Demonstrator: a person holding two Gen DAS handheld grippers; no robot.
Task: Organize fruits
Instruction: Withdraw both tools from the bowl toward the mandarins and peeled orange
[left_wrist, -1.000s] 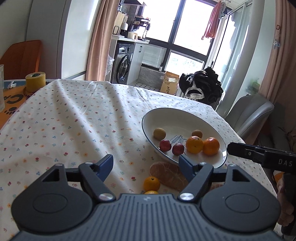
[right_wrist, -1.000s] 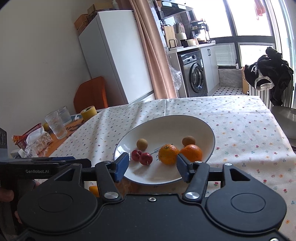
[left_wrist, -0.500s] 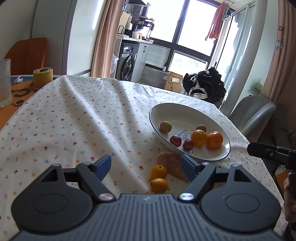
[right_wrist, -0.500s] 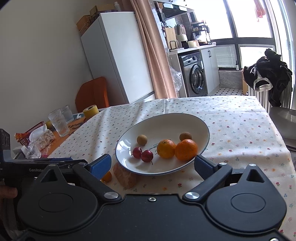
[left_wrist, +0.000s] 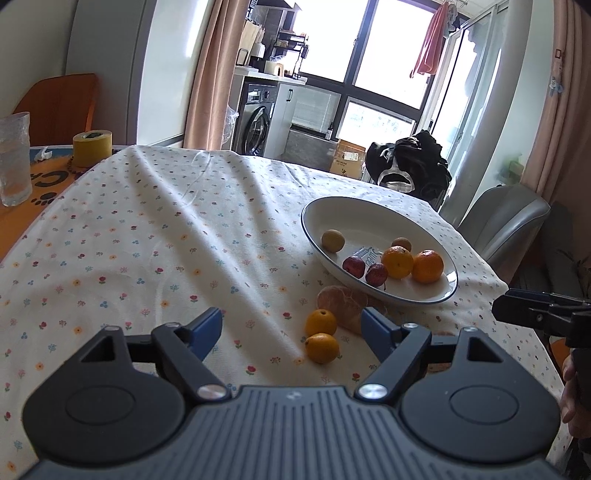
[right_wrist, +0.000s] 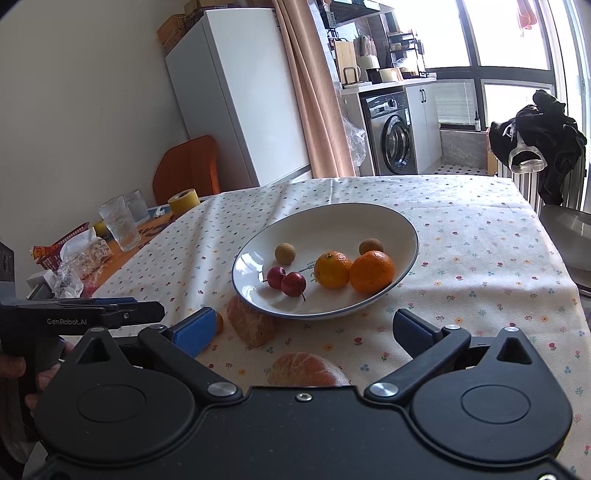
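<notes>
My left hand-held gripper (left_wrist: 291, 326) hung above the near part of the bench (left_wrist: 147, 236), its blue-padded fingers (left_wrist: 207, 326) spread apart with nothing between them. Just ahead of it, on the flowered cloth, lay two small oranges (left_wrist: 320, 322), one behind the other and nearly touching. Right beside them a peeled citrus fruit (left_wrist: 340, 301) rested against the near rim of the white bowl (left_wrist: 369, 210).

My right hand-held gripper (right_wrist: 303, 328) was also open, its fingers (right_wrist: 194, 330) spread wide and empty. A second peeled citrus (right_wrist: 306, 371) lay on the cloth just below the gap between them, partly hidden by the gripper body. From this side the first peeled fruit (right_wrist: 251, 325) sat just under the bowl's (right_wrist: 332, 218) rim, and only a sliver of one small orange (right_wrist: 219, 322) showed past my left-hand finger.

Inside the bowl were two oranges (right_wrist: 371, 271) touching side by side, two small red fruits (right_wrist: 293, 283) with stems, also touching, and two small tan round fruits (right_wrist: 285, 253) set apart farther back.

Each gripper showed at the edge of the other's view, with a bit of my hand (right_wrist: 14, 365) on the handle.

At the far left end of the bench stood a roll of yellow tape (left_wrist: 91, 147) and drinking glasses (right_wrist: 120, 223), well apart from the fruit. Beyond the bench were a white fridge (right_wrist: 236, 92) and a washing machine (right_wrist: 391, 138).
</notes>
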